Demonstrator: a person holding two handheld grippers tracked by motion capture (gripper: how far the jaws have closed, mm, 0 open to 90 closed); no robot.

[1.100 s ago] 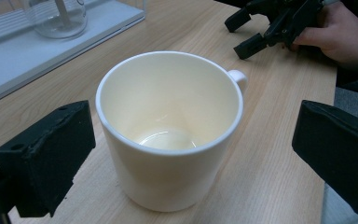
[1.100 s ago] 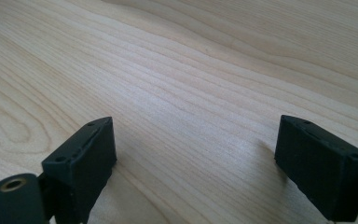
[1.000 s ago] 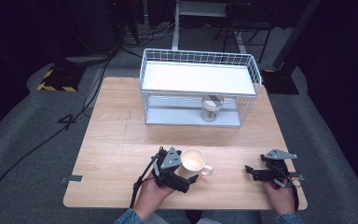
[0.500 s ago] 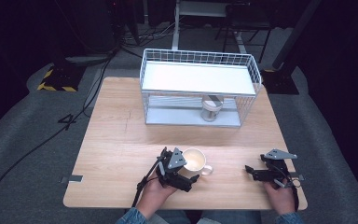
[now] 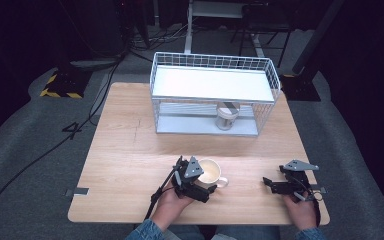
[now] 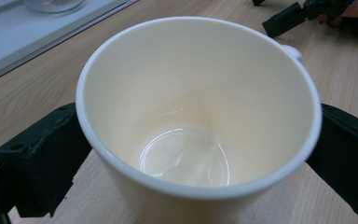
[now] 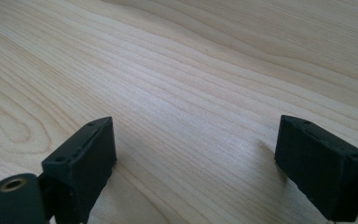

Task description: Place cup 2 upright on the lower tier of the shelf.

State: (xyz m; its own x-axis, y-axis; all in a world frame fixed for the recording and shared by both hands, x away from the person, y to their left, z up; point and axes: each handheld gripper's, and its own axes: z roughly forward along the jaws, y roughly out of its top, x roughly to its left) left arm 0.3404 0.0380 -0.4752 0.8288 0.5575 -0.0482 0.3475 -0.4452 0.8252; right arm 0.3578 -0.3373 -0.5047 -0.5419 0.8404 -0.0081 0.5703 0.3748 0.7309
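Surface [image 5: 130,150]: light wood, seen from above. At its far edge stands a white wire rack [image 5: 212,95] with two shelves; a glass jar [image 5: 226,117] sits on the lower shelf, toward the right.

Cup [image 5: 211,172]: cream, empty, upright near the front edge of the surface, slightly left of centre. Its handle points right, toward the right gripper. The opening faces up and the inside is clean and glossy in the left gripper view [image 6: 196,107].

Left gripper [image 5: 192,179]: just at the cup's left-front side, so the left hand is by far the nearer one. In its own view the two black jaws stand on either side of the cup wall and appear pressed against it, one at each flank, below the rim. Reading: the gripper is spread wide around the cup body and holds it. The cup's base seems to be at or just above the wood; contact with the surface cannot be told.

Right gripper [image 5: 280,184]: near the front right corner, well apart from the cup, pointing left toward it. Its jaws [image 7: 186,158] stand apart with bare wood grain between them; it holds nothing.

Judgement: any coming move of the cup rests on the left grip alone; the rack lies straight beyond it.
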